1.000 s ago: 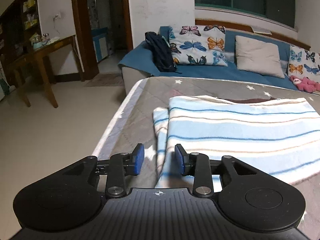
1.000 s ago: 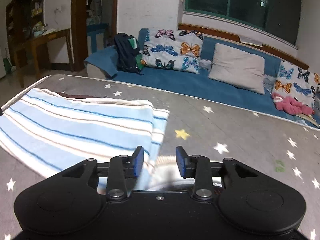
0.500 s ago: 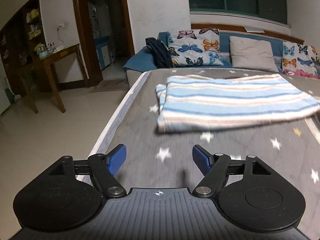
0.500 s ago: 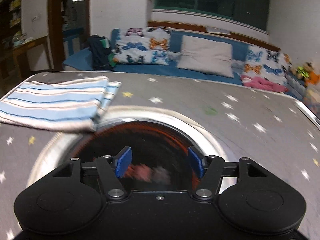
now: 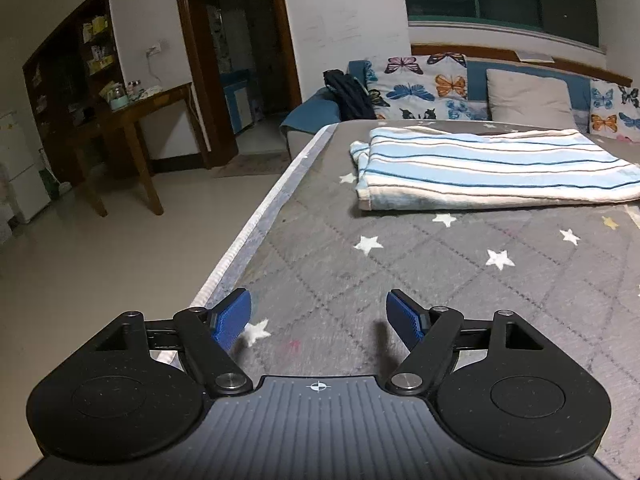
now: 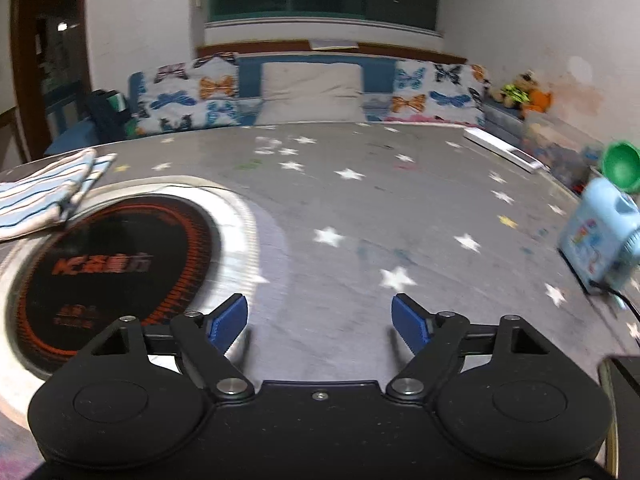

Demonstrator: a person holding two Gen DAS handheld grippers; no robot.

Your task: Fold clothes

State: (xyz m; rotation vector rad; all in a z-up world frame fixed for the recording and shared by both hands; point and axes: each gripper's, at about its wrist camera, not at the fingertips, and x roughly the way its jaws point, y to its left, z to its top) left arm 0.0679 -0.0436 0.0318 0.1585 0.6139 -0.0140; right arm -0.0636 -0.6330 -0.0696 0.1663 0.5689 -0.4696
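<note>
Your left claw (image 5: 319, 316) is wide open and empty; your right claw (image 6: 320, 322) is opening, empty too. The cloth (image 6: 44, 192) is cut off at the picture's left edge.

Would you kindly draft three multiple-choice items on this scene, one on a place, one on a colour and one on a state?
1. Where does the folded striped cloth lie?
A. on the grey star-print cover
B. on the floor
C. on the wooden table

2. What colour are the cloth's stripes?
A. red and black
B. blue and white
C. green and yellow

3. What is between the left gripper's jaws?
A. the cloth
B. a pillow
C. nothing

Key: 1 A, it rests flat on the cover; 2 B, pale and dark blue bands on white; 3 C, the jaws stand apart over bare cover.
</note>
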